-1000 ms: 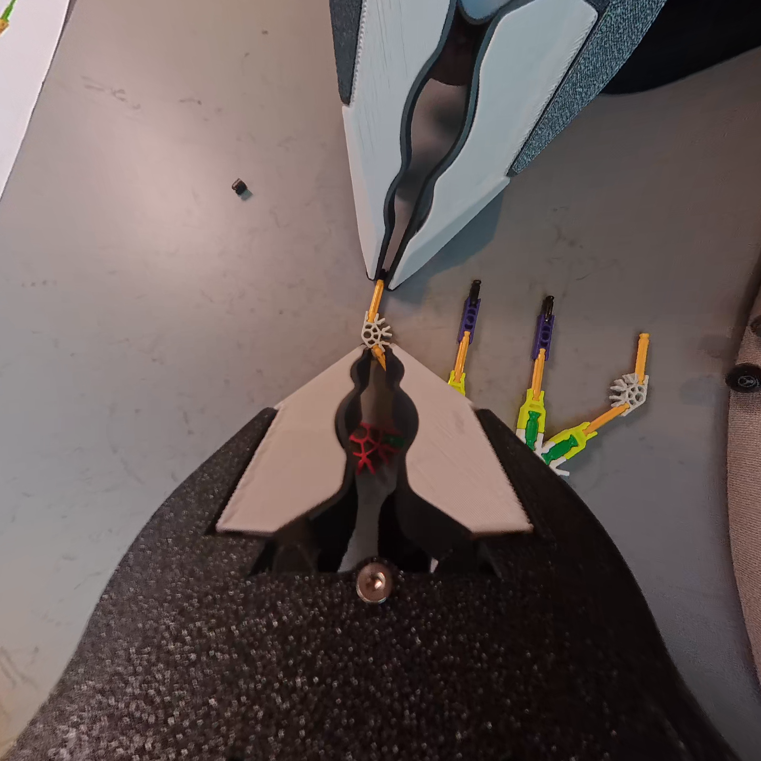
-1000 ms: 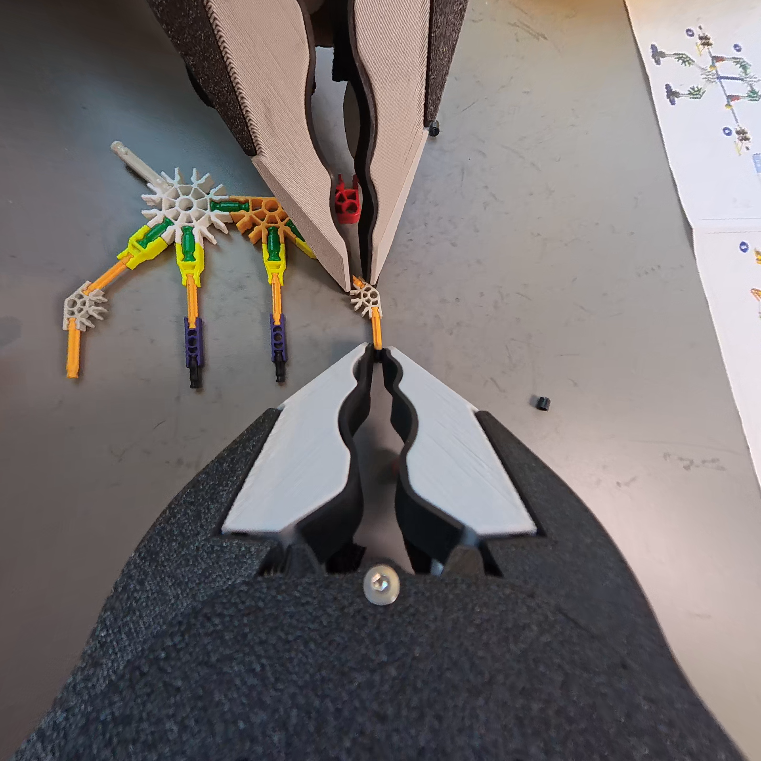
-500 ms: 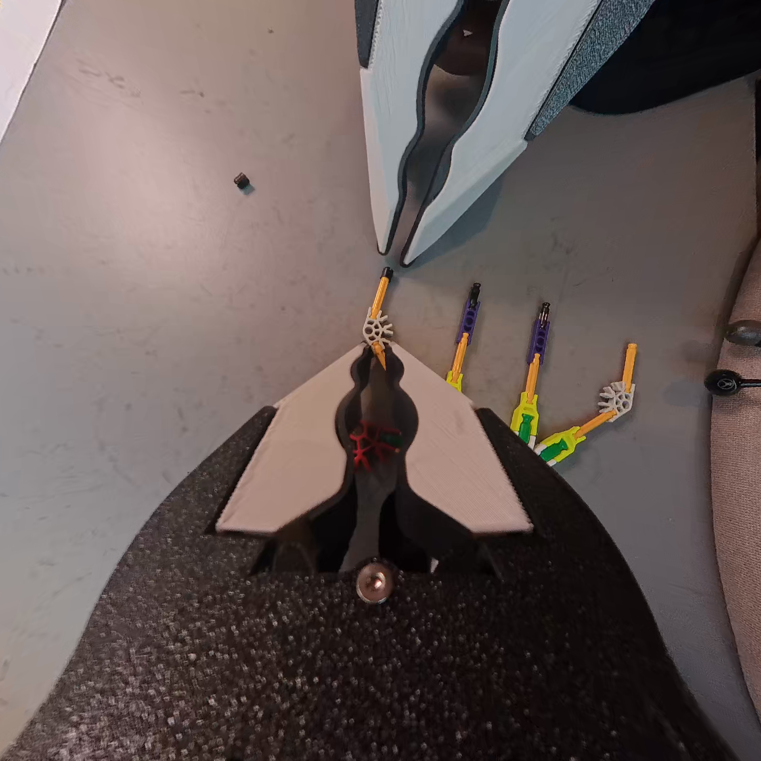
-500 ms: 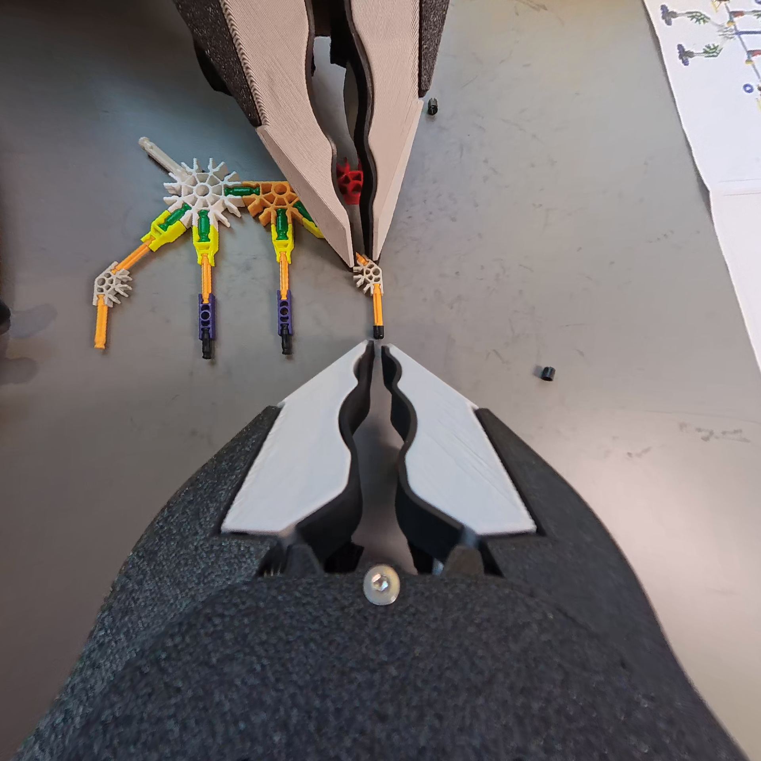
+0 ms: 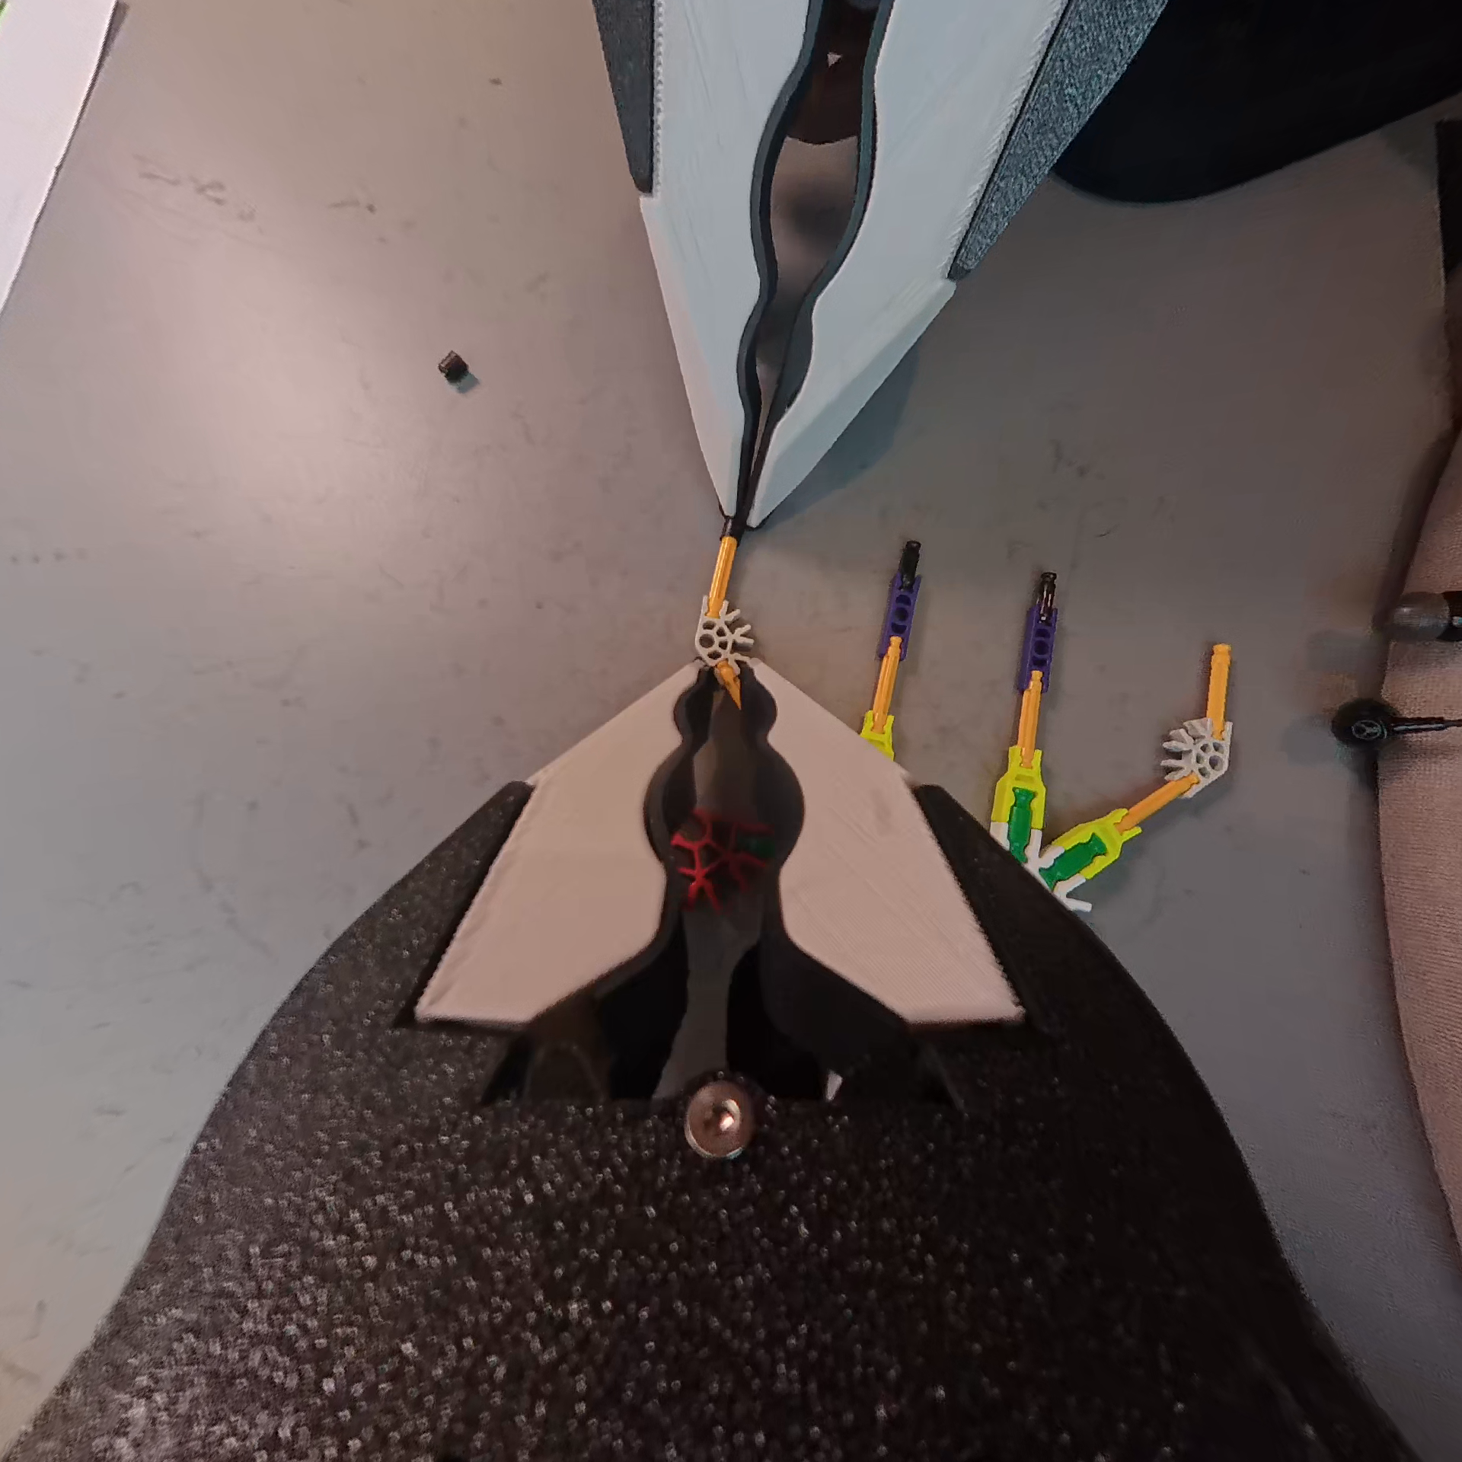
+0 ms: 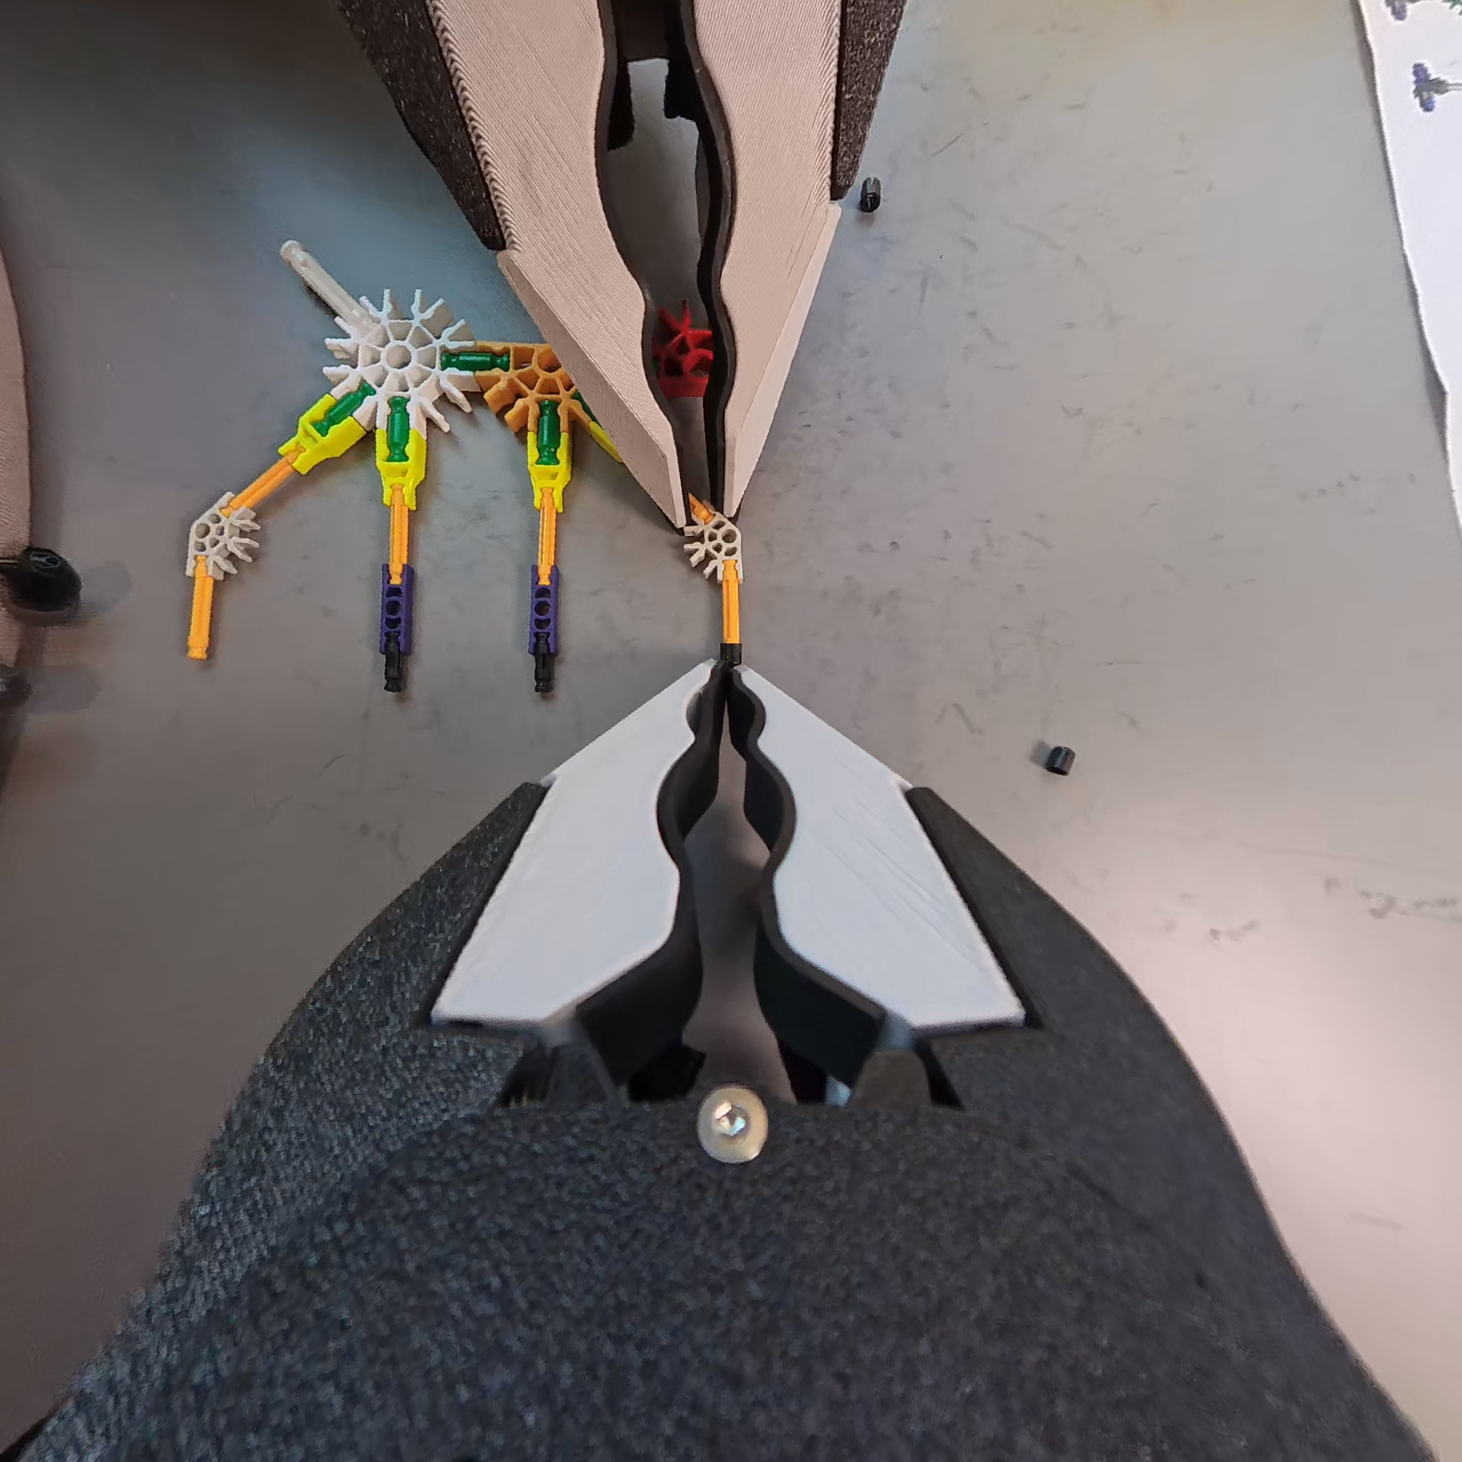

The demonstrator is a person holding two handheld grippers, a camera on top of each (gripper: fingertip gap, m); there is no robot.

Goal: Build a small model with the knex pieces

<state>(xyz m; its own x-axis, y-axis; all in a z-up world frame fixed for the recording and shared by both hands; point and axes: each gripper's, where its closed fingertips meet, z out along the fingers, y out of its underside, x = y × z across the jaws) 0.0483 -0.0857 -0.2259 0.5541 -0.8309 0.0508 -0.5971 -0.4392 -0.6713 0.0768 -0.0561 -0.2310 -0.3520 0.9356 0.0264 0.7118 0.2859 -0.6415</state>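
With the left gripper clenching the orange rod by the grey connector, we are pinching its black cap with the right gripper, keeping both in 1 line above the bench.

surface: grey scuffed tabletop | right edge: white paper sheet | light: soft, probably overhead

A flat toy assembly of rods and connectors lies on the grey table in the upper left of the right wrist view, four legs fanning from a white snowflake hub and an orange connector. At frame centre, its orange rod with a black cap runs from a small grey connector. The left gripper pinches the rod behind that connector, and the right gripper is closed on the capped tip.
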